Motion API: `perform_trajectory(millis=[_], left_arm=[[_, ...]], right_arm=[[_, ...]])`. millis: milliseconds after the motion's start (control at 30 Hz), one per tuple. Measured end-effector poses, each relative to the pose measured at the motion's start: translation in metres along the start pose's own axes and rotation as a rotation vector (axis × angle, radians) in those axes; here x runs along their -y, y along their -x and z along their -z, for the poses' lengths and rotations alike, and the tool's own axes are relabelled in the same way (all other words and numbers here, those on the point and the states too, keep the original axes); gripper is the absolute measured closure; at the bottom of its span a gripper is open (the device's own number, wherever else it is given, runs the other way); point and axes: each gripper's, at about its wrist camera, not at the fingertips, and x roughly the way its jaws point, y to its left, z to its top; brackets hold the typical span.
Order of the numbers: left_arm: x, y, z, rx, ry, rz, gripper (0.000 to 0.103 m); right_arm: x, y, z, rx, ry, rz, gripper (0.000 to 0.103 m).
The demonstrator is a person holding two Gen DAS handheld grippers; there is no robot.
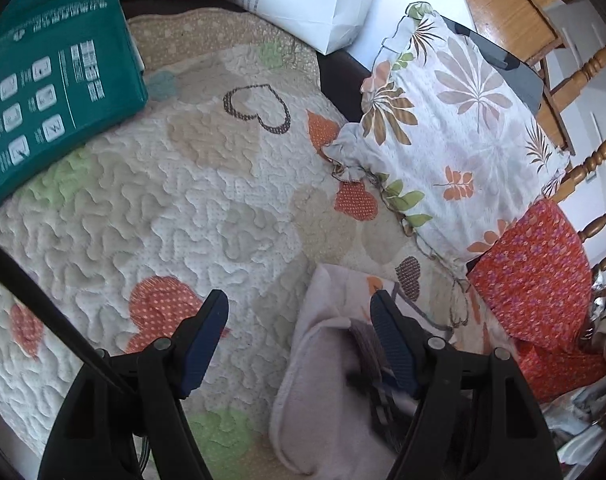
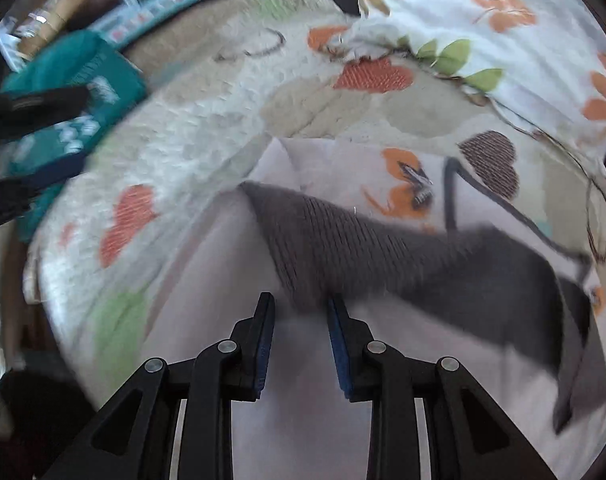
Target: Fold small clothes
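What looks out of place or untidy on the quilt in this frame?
The grey sock lies crooked across the pale folded garment, not squared with it. Behind, the floral pillow sits askew, overhanging the quilt edge.

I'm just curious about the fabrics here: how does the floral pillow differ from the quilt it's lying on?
The floral pillow is plump and smooth, printed with leaves and flowers, with a frilled edge. The quilt lies flat, has a bumpy stitched texture and carries heart patches instead. The pillow rests on the quilt's right side in the left wrist view. Both have pale backgrounds with orange, green and brown accents.
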Motion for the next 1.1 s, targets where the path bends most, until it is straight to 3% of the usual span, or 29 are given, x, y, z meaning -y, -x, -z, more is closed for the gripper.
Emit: perform_trajectory(millis=[133,267,333,467,600,667,700,733,800,900,933,1000,1100], left_arm=[[-0.005,0.005,-0.002,0.012,-0.017,-0.033,0.03],[-0.008,0.002,0.002,-0.019,-0.047,-0.044,0.03],[-0.008,-0.001,0.007,-0.044,-0.076,-0.048,0.03],[-0.007,-0.017,0.027,-0.161,-0.151,-0.027,0.03],[-0.011,-0.039,0.061,-0.327,-0.214,0.028,0.031],[-0.013,-0.048,0.078,-0.374,-0.256,0.027,0.038],[-0.013,-0.052,0.085,-0.389,-0.272,0.028,0.048],[-0.014,-0.054,0.091,-0.394,-0.285,0.036,0.052],[-0.013,-0.051,0.096,-0.358,-0.305,0.047,0.057],[-0.01,-0.052,0.098,-0.383,-0.274,0.144,0.094],[-0.007,-0.051,0.099,-0.385,-0.282,0.139,0.095],[0.005,-0.035,0.093,-0.314,-0.384,0.056,0.096],[0.021,0.004,0.078,-0.136,-0.512,-0.067,0.1]], right_arm=[[0.024,-0.032,-0.052,0.033,-0.103,0.093,0.071],[0.032,-0.006,-0.059,0.118,-0.156,0.097,0.067],[0.036,0.016,-0.048,0.155,-0.151,0.105,0.049],[0.057,0.055,-0.001,0.177,-0.153,0.16,0.046],[0.081,0.083,0.078,0.169,-0.208,0.161,0.045],[0.093,0.094,0.119,0.172,-0.253,0.157,0.045],[0.1,0.098,0.138,0.174,-0.276,0.157,0.045],[0.106,0.103,0.157,0.177,-0.302,0.155,0.045],[0.117,0.109,0.186,0.187,-0.346,0.151,0.045],[0.131,0.114,0.221,0.208,-0.406,0.145,0.045],[0.136,0.116,0.232,0.217,-0.432,0.143,0.045],[0.141,0.118,0.245,0.231,-0.462,0.136,0.045],[0.148,0.127,0.261,0.247,-0.488,0.153,0.045]])
